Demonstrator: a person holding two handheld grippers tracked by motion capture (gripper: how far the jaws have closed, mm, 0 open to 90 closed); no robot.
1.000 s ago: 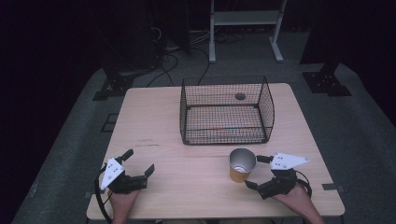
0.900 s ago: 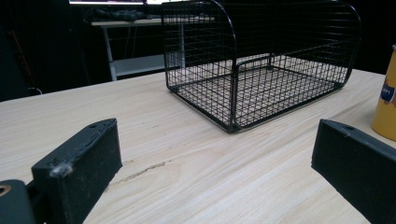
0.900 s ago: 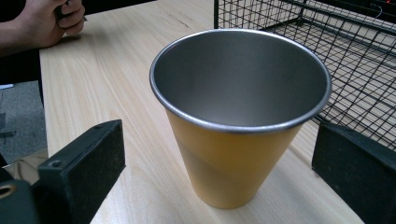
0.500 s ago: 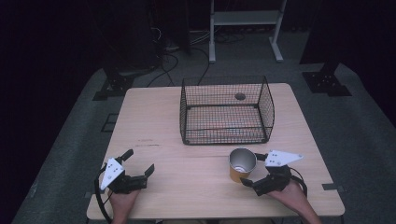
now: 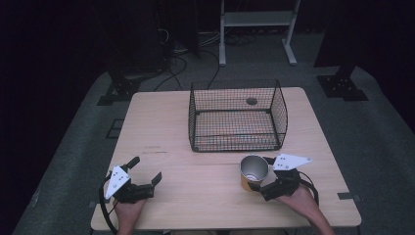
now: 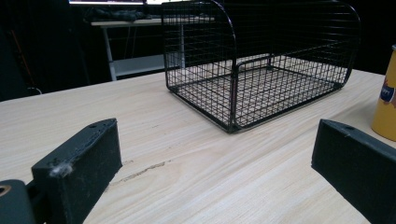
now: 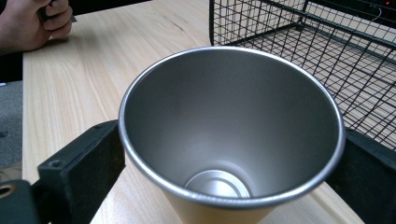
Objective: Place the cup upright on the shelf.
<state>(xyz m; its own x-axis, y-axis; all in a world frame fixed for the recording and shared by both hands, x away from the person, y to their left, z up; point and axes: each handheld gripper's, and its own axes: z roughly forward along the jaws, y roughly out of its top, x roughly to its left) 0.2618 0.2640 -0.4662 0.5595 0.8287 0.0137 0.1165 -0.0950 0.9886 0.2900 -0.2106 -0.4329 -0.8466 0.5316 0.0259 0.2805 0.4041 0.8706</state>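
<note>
A metal cup [image 5: 253, 171] with an orange outside stands upright on the wooden table [image 5: 161, 122], just in front of the black wire basket [image 5: 235, 142]. My right gripper [image 5: 259, 174] is open, one jaw on each side of the cup. From the right gripper view I look straight down into the empty steel cup [image 7: 231, 126], and the gripper [image 7: 224, 172] spans it with both jaws close to its wall. My left gripper [image 5: 145, 170] rests open at the table's near left with nothing in it. The left gripper [image 6: 215, 154] faces the basket [image 6: 261, 70], and the cup [image 6: 386, 107] stands at that view's right edge.
The basket [image 7: 327, 42] looks empty and sits at the table's middle back. A small round hole [image 5: 251, 101] marks the tabletop behind it. The person's other hand [image 7: 32, 23] rests at the far corner in the right gripper view. A white stand [image 5: 254, 19] and cables lie on the floor beyond.
My right gripper has slid left toward the cup, so its jaws now flank it. The left gripper and the basket have not moved.
</note>
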